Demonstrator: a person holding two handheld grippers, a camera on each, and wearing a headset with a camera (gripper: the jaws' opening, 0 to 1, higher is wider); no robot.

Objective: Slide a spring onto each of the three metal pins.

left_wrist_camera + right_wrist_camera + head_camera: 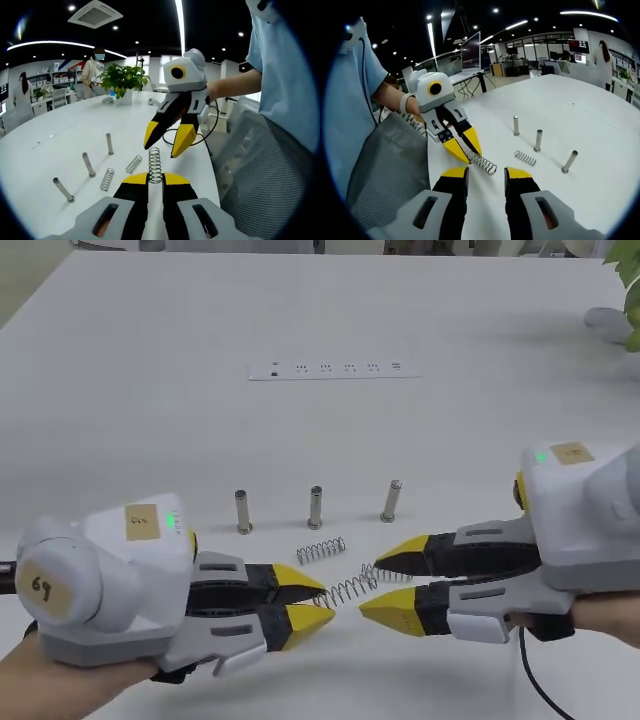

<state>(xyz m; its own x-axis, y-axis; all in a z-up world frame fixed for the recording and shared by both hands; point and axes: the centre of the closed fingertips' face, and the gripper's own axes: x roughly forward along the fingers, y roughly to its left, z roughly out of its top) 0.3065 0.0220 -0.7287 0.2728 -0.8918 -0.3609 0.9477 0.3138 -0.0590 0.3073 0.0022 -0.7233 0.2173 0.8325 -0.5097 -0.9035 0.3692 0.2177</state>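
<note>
Left gripper view: got anything threaded yet?

— No. Merely pinching one thin coiled steel spring (155,159) by its end in the almost shut left hand-held gripper (155,176). Holding nothing in the right hand-held gripper (487,173), spread wide just opposite. Leaving a second spring (133,163) and a third spring (107,179) loose on the white surface (150,420) nearby. Beyond, three upright grey metal pins (316,506), all bare, all to do.

Three pins (316,507) stand in a row on the table (150,390), two springs (320,550) before them.

Left tool (325,602) clamped — right tool (368,586) agape, tips facing.
</note>
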